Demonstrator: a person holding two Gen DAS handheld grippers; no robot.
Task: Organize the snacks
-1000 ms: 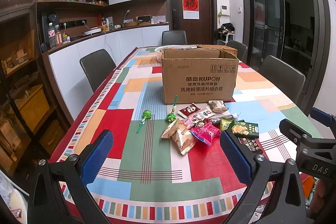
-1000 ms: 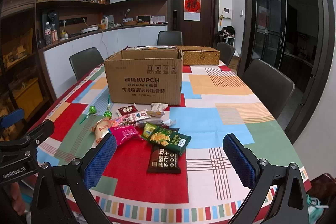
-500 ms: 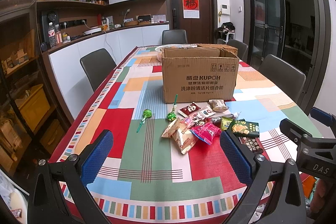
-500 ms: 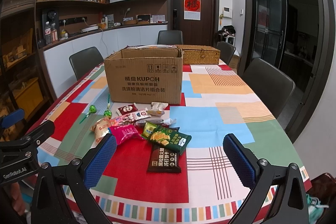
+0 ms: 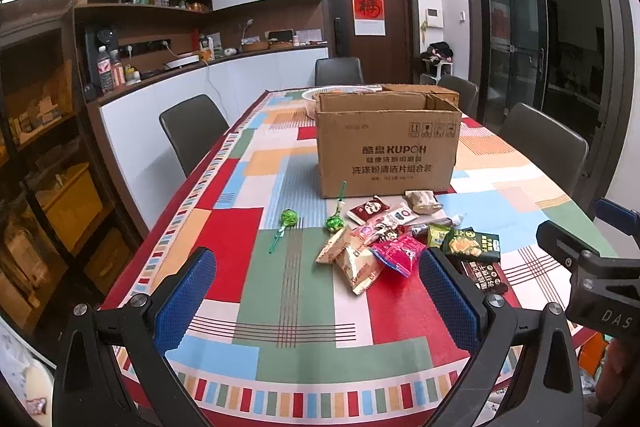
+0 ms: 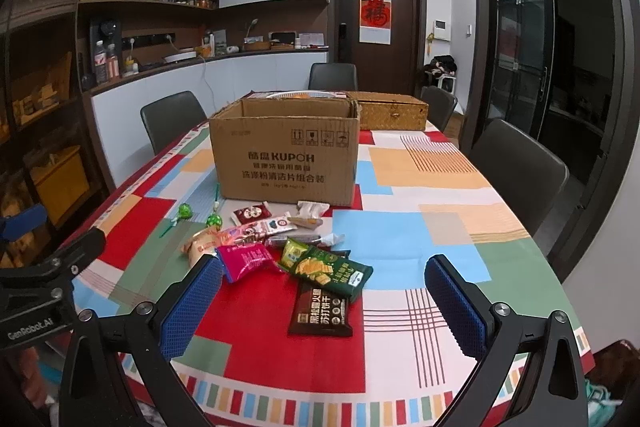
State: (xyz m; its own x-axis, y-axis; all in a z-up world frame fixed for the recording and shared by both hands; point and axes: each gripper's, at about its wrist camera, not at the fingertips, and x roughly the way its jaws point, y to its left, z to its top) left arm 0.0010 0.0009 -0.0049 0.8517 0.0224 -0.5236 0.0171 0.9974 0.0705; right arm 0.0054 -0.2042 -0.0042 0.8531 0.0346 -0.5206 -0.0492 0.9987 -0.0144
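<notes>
An open cardboard box (image 5: 387, 147) stands mid-table, also in the right wrist view (image 6: 286, 159). In front of it lies a heap of snack packets: a pink packet (image 5: 398, 253) (image 6: 246, 259), a green chip bag (image 5: 472, 245) (image 6: 330, 269), a dark brown biscuit pack (image 6: 322, 311), beige packets (image 5: 356, 265) and two green lollipops (image 5: 288, 219) (image 6: 186, 211). My left gripper (image 5: 316, 291) is open and empty, near the table's front edge, short of the heap. My right gripper (image 6: 324, 299) is open and empty, above the front edge, with the brown pack between its fingers in view.
The table wears a colourful patchwork cloth (image 5: 304, 307). A wicker basket (image 6: 390, 111) and a white dish (image 5: 316, 95) stand behind the box. Dark chairs (image 5: 192, 131) (image 6: 520, 167) line both sides. A counter with shelves runs along the left wall.
</notes>
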